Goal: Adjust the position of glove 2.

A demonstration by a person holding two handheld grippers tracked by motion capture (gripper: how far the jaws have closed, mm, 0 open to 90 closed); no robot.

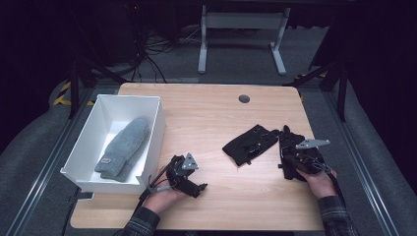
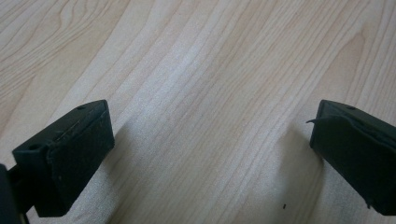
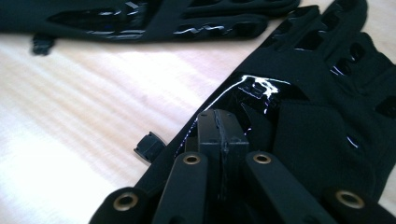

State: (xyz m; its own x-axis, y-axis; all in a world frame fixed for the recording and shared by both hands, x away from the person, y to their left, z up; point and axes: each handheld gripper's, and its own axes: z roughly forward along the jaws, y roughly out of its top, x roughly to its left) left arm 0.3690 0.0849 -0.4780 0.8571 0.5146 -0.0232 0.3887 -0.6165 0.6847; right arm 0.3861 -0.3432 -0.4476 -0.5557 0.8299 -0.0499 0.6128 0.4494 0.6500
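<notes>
High view overlooks the table; tool cameras skim it closely

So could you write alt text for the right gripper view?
The right gripper, jaws shut, presses on the cuff of a black glove lying on a pale wooden table. A second black glove lies apart, along the top edge.

Black grippers — plaid sleeves

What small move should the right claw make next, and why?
Probably lift a little to test the grip. The right claw looks shut on the cuff edge of the nearer black glove, which still lies flat on the table; the grey mitten is already in the white bin.
</notes>
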